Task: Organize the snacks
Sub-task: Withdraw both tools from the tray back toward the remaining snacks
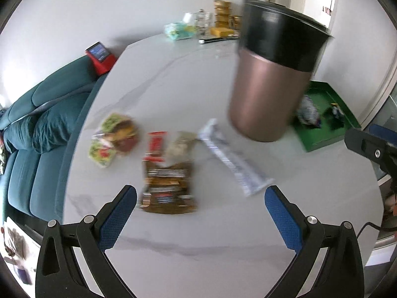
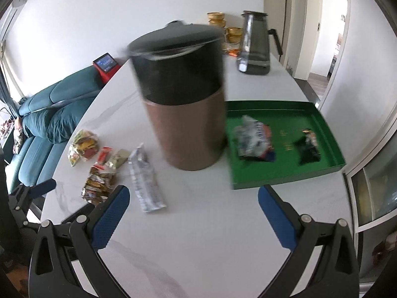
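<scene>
Teal sofa [image 1: 42, 114] beside pale, perhaps marbled table [image 1: 198, 236]; white walls [image 2: 74, 19].

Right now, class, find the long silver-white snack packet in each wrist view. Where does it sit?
Left wrist: the silver-white packet lies right of centre on the table, below the copper canister.
Right wrist: the packet lies left of centre, left of the canister.
Shared landmark: the green tray.

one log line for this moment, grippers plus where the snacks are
left gripper: open, above brown snack bag | right gripper: open, empty | green tray: two packets inside | canister: upright between loose snacks and tray
</scene>
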The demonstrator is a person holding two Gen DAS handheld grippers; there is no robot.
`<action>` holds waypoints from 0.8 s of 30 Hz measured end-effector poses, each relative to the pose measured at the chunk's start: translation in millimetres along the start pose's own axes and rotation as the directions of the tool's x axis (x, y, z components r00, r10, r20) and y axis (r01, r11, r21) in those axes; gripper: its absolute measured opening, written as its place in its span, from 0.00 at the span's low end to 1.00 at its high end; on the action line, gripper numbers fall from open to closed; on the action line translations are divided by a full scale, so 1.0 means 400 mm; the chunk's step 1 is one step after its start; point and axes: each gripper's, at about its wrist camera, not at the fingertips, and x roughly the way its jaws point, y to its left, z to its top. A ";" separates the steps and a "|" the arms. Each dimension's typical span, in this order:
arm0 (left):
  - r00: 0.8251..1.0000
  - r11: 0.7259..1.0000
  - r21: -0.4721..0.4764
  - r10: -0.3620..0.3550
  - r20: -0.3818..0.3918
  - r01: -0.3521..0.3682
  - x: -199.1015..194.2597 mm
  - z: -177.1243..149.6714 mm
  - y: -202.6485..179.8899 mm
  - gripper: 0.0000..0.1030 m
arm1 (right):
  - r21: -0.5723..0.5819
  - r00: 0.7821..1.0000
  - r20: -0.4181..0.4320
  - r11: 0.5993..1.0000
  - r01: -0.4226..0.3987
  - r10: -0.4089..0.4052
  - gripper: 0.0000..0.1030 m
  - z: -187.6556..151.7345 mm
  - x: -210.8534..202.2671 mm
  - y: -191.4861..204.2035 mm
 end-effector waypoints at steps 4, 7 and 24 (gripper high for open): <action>1.000 1.000 0.007 0.013 0.007 -0.013 0.010 -0.001 0.109 0.98 | 0.014 1.000 -0.010 1.000 0.003 -0.003 1.00 -0.008 0.034 0.100; 1.000 1.000 0.019 0.021 0.011 -0.021 0.019 0.000 0.176 0.98 | 0.019 1.000 -0.016 1.000 -0.003 0.003 1.00 -0.006 0.060 0.170; 1.000 1.000 -0.015 -0.010 -0.021 0.010 0.157 0.072 0.413 0.98 | -0.009 0.996 -0.090 1.000 0.005 -0.005 1.00 0.061 0.227 0.395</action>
